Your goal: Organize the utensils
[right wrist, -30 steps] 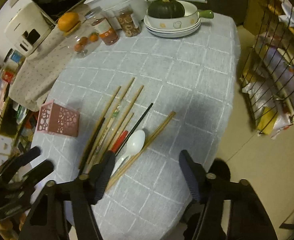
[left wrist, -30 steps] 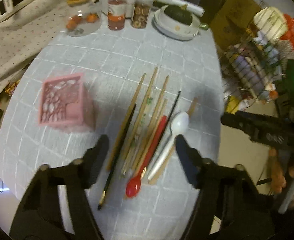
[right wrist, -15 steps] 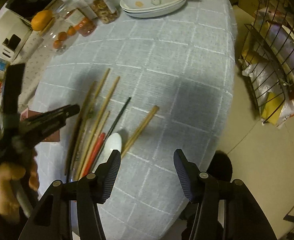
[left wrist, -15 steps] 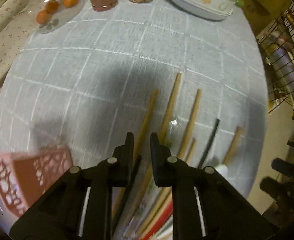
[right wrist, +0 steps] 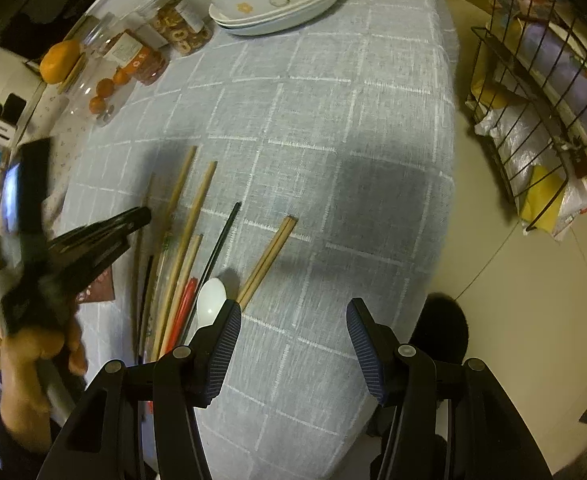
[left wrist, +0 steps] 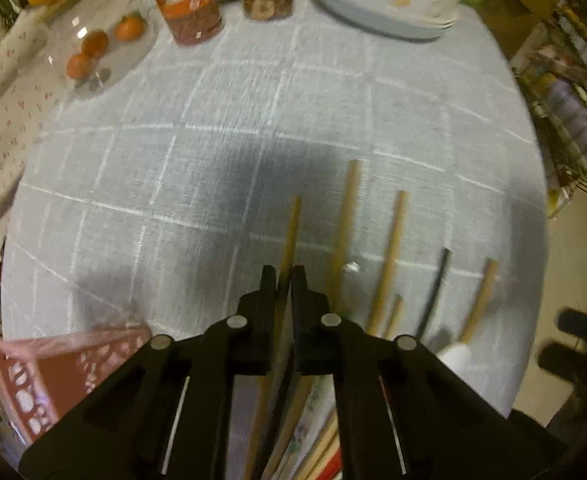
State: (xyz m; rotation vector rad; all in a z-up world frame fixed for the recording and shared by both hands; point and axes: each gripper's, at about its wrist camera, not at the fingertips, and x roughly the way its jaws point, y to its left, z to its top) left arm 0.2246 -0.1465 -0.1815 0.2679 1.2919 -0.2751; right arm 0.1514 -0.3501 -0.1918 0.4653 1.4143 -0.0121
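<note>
Several wooden chopsticks (left wrist: 389,248), a black chopstick (left wrist: 435,292), a red spoon (right wrist: 183,308) and a white spoon (right wrist: 209,304) lie side by side on the grey checked tablecloth (left wrist: 213,160). My left gripper (left wrist: 280,280) is shut on the leftmost wooden chopstick (left wrist: 293,224), low over the table. It shows from the side in the right wrist view (right wrist: 133,224). The pink cut-out holder (left wrist: 53,368) stands at its left. My right gripper (right wrist: 291,320) is open and empty, above the table's near edge, right of the white spoon and a chopstick pair (right wrist: 269,256).
At the back stand stacked white dishes (right wrist: 277,8) with a dark squash, two jars (left wrist: 189,4) and a glass dish of small oranges (left wrist: 105,48). A wire rack (right wrist: 541,92) with bags stands right of the table, over bare floor.
My left gripper went from wide open to shut on the leftmost chopstick, moving forward and lower. My right gripper shifted right and stayed open.
</note>
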